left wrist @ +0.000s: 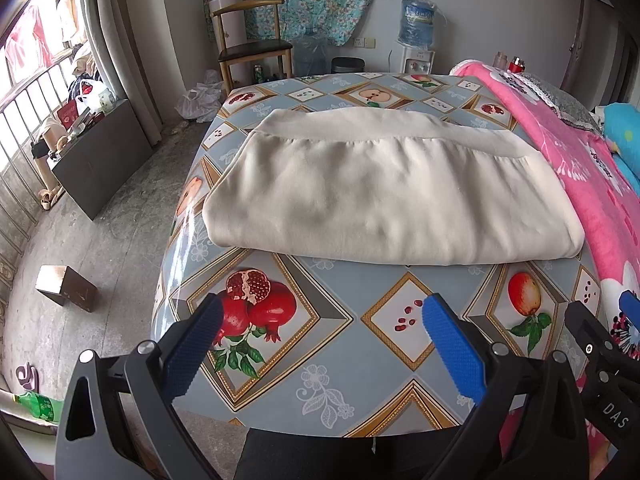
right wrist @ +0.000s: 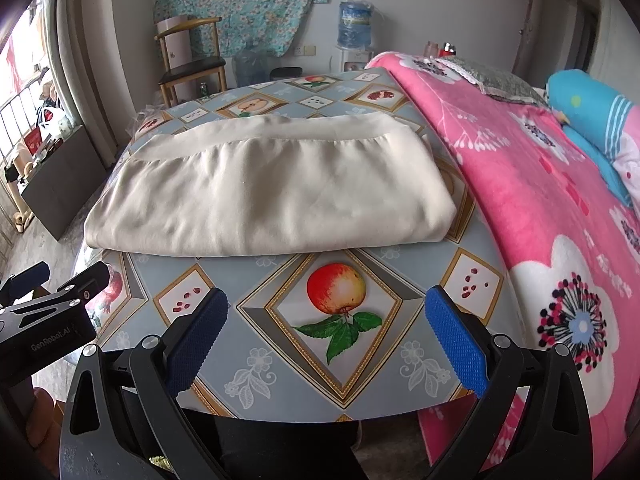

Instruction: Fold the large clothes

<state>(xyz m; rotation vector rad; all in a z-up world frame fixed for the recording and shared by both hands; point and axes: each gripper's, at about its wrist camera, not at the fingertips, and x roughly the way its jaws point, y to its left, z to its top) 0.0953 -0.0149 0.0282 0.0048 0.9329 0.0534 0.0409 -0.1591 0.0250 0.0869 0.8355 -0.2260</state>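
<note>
A cream garment (left wrist: 372, 188) lies folded into a flat rectangle on the fruit-patterned table (left wrist: 320, 320), its ribbed hem along the far side. It also shows in the right wrist view (right wrist: 272, 192). My left gripper (left wrist: 320, 316) is open and empty, above the table's near edge, short of the garment. My right gripper (right wrist: 326, 308) is open and empty, also near the front edge. The right gripper shows at the right edge of the left wrist view (left wrist: 600, 344). The left gripper shows at the left edge of the right wrist view (right wrist: 52, 300).
A pink flowered blanket (right wrist: 540, 200) lies along the table's right side, with a blue pillow (right wrist: 592, 116) beyond. A wooden chair (left wrist: 252, 44) and water dispenser (left wrist: 416, 36) stand at the back wall. A small box (left wrist: 66, 286) sits on the floor at left.
</note>
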